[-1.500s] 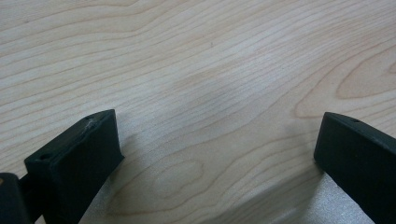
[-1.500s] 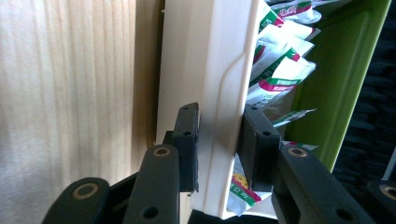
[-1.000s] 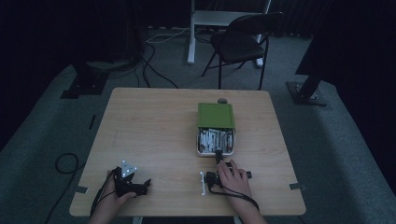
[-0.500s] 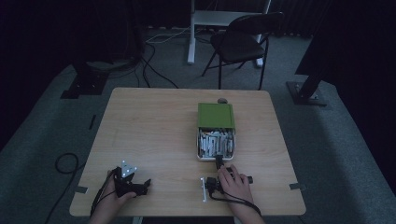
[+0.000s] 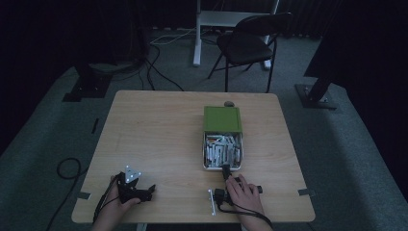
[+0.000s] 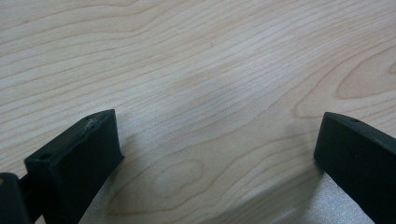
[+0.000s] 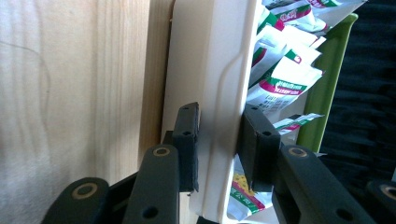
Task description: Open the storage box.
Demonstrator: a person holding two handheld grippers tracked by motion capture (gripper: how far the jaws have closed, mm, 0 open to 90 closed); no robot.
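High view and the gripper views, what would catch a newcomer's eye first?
The white box of sachets, its green lid slid back, right of the table's middle. The right gripper clamps the box's near wall. The left gripper rests open at the near left edge.

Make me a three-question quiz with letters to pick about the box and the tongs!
1. Where is the box on the table?
A right half
B far left corner
C left edge

2. What colour is the lid?
A red
B green
C blue

3. What are the right tongs doing?
A lying open
B clamping the box's white wall
C holding a spoon

Answers: 1 A, the high view shows the box right of the middle. 2 B, the lid is green. 3 B, one jaw sits on each side of the wall.
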